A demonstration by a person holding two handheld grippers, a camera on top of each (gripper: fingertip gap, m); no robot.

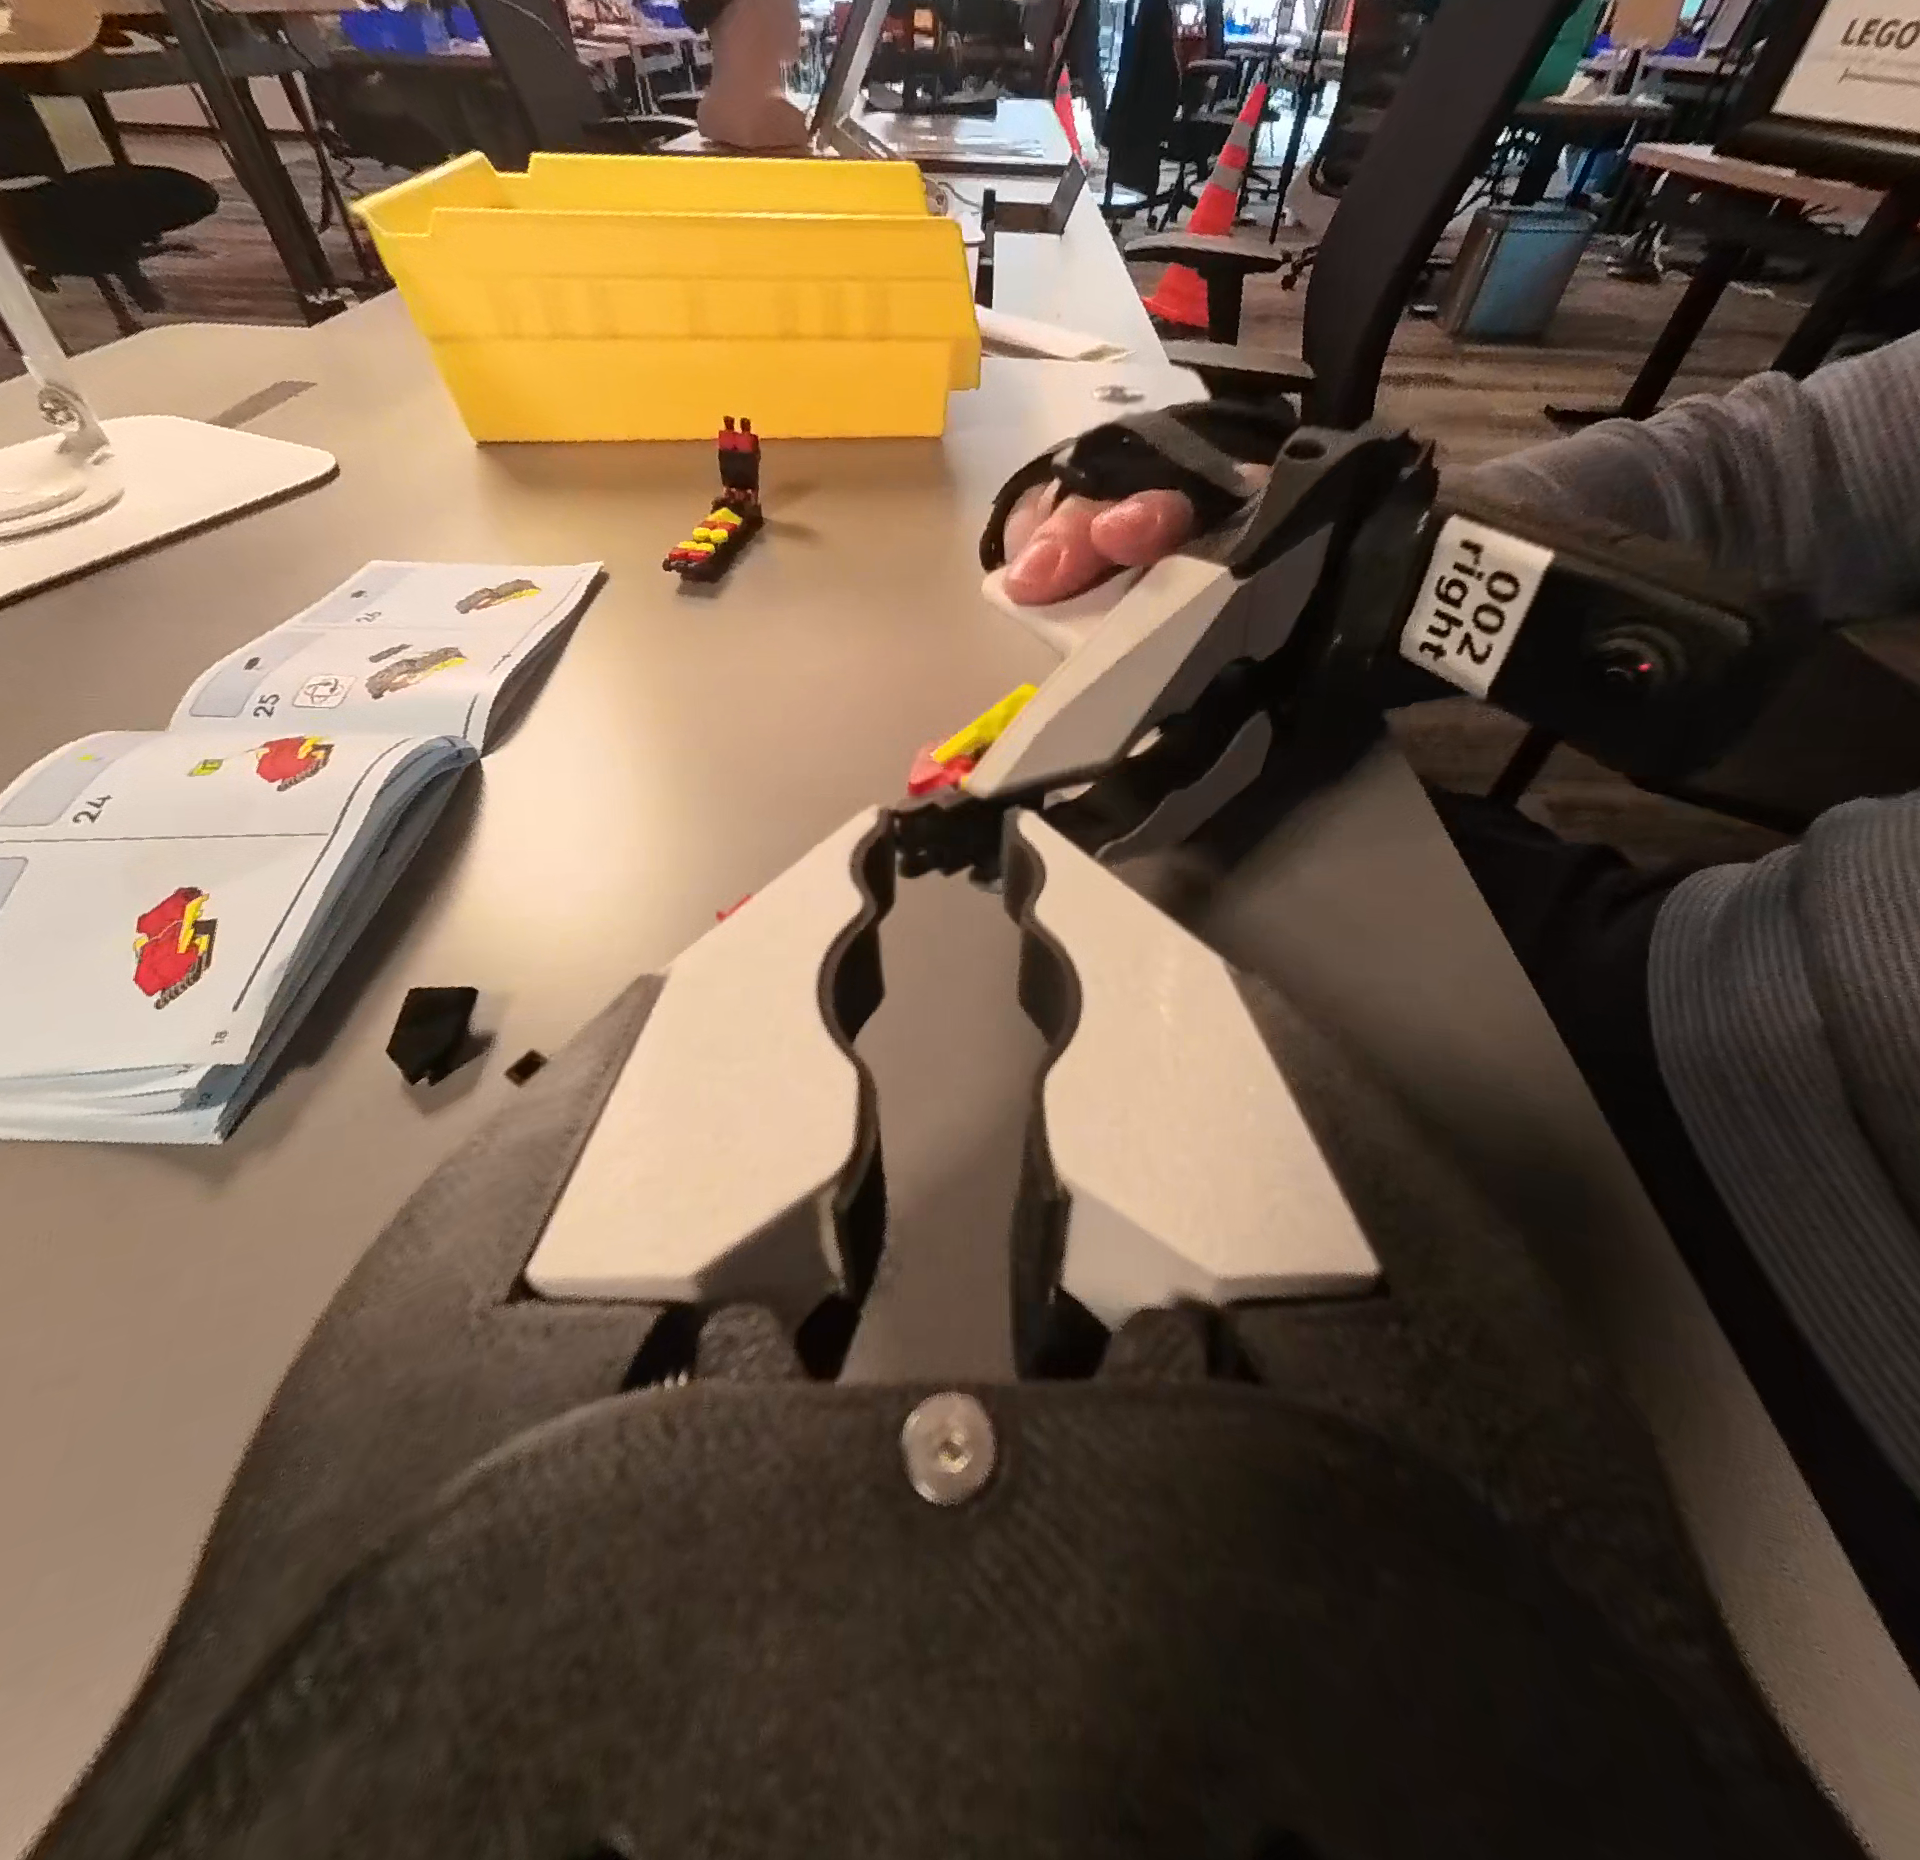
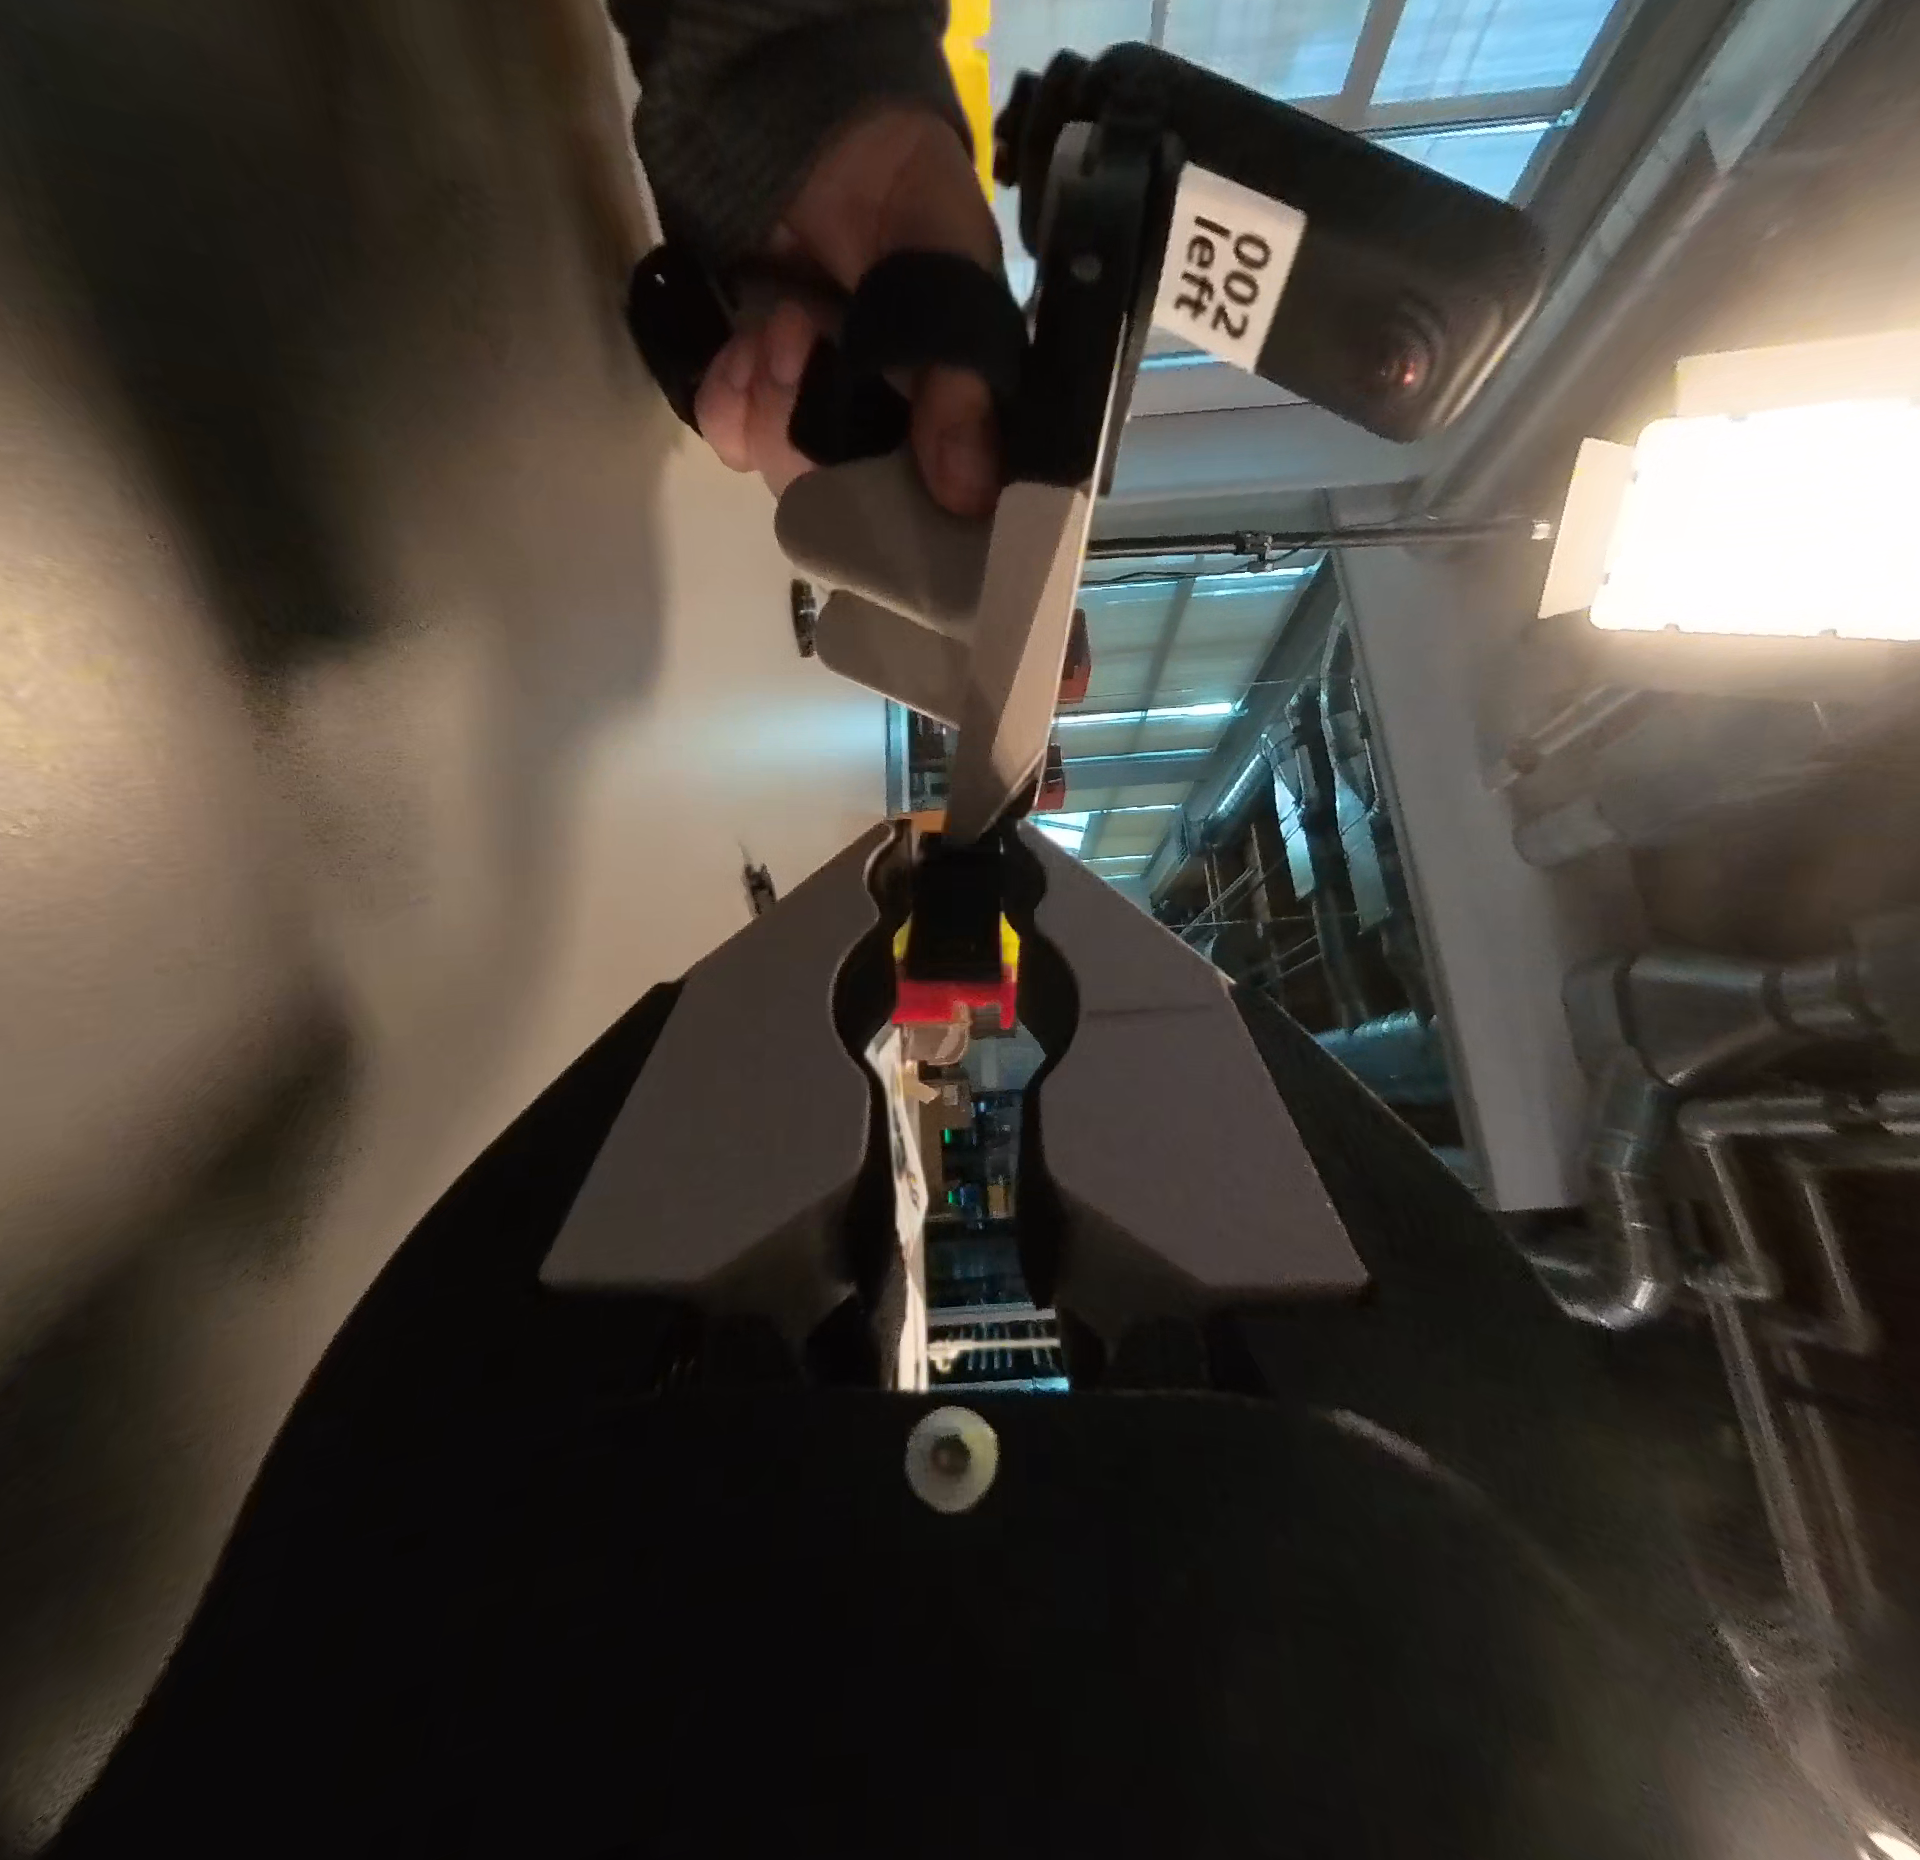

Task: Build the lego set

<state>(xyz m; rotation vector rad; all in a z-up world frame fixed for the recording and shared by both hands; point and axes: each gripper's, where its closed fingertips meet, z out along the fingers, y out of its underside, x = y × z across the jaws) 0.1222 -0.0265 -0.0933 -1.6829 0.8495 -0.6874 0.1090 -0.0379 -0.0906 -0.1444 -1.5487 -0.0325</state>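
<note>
1. Mid-assembly, joining step: both grippers meeting tip to tip above the table's right edge, a small lego sub-build caught between them.
2. Left gripper pinching a small black piece at its very tips; rest of the jaw gap empty.
3. Right gripper clamped on the red-black-yellow sub-build, red end toward the camera, black end toward the left gripper's tips.
4. In the left wrist view, only red and yellow bits of that sub-build poking out beside the right gripper's finger.
5. Whether the black piece is already seated on the sub-build or just touching: cannot tell, contact point hidden by the tips.
6. Second partial build, black with red and yellow, standing on the table in front of the yellow bin, well apart from both grippers.
7. Open instruction booklet toward the table's left edge; loose black part and a tiny black bit just beside it, untouched.
8. Next move, likely: align studs, press the two halves together squarely, keep the right grip firm against the push, then let go on the left.
9. Risk: tip-only pinch on a small piece, easy to twist or pop out under pressing force.
</note>
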